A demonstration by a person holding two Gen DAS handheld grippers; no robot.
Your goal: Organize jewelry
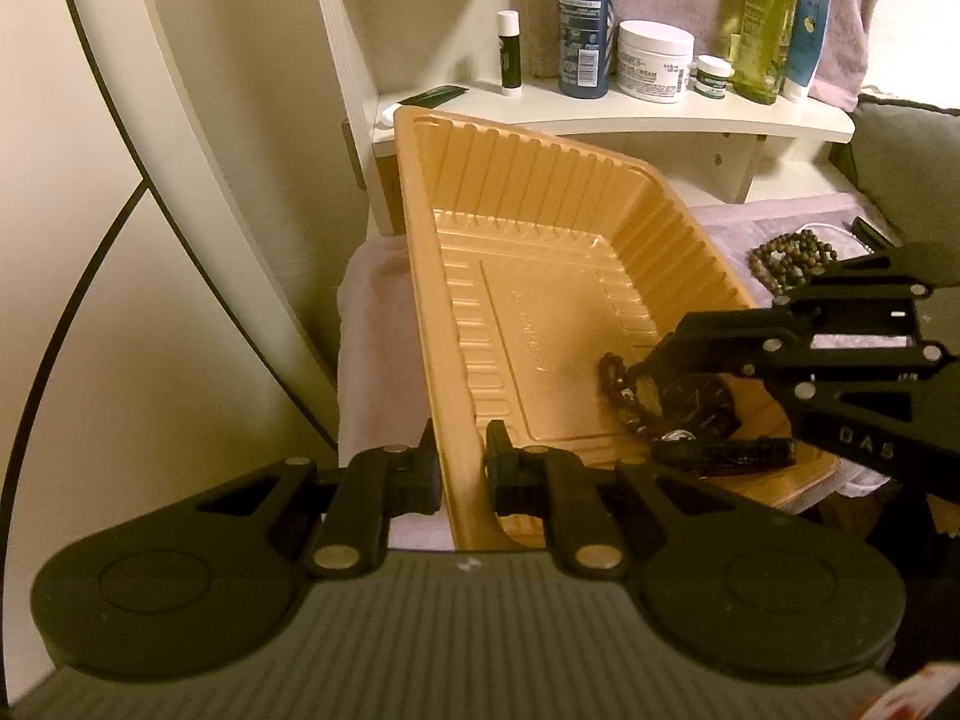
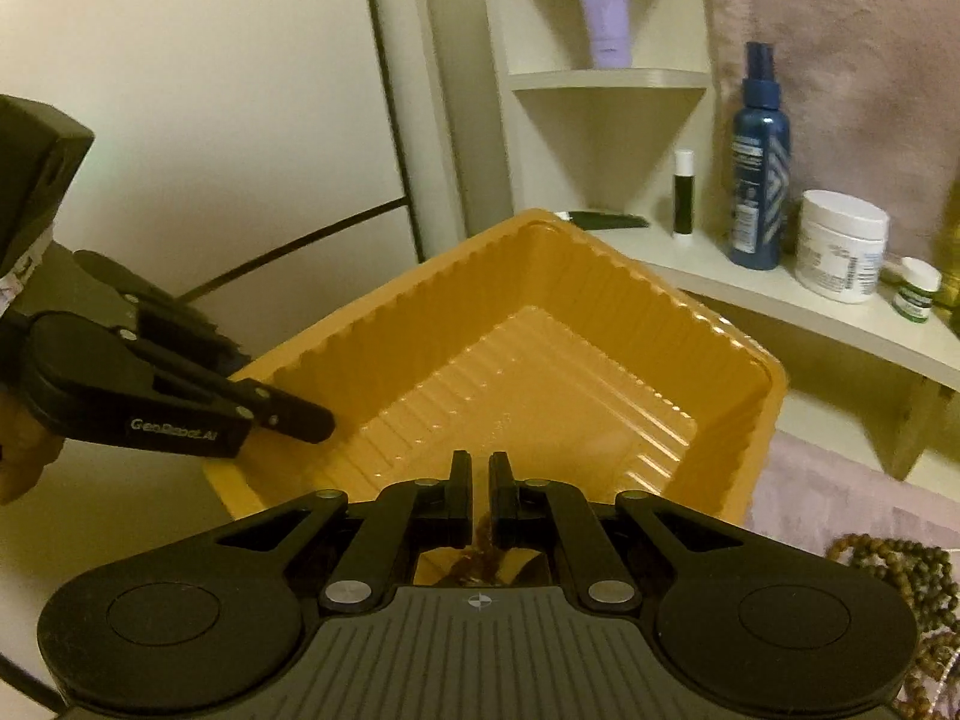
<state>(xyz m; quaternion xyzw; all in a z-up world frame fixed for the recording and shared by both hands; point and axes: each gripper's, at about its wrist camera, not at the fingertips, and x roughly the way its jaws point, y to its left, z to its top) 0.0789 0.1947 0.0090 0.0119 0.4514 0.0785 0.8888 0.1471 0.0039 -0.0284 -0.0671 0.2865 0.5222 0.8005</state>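
Jewelry sits in and beside an orange plastic tray (image 1: 540,252): a dark beaded bracelet (image 1: 618,390) and a black watch (image 1: 702,414) lie at the tray's near right corner, and a heap of brown-green beads (image 1: 792,261) rests on the lilac cloth (image 1: 372,312) just beyond the tray's right wall. The tray's long axis runs away from the left wrist camera toward the white shelf (image 1: 660,111), and it appears tilted, its left side raised. The left gripper (image 1: 461,468) pinches the tray's near left wall, one of its fingers outside and one inside. The right gripper (image 2: 477,480) reaches into the tray from the right over the bracelet; its fingers (image 2: 461,492) stand almost together with a narrow gap, and something brown shows low between them, though whether they press on it cannot be told. Bottles and jars stand on the shelf.
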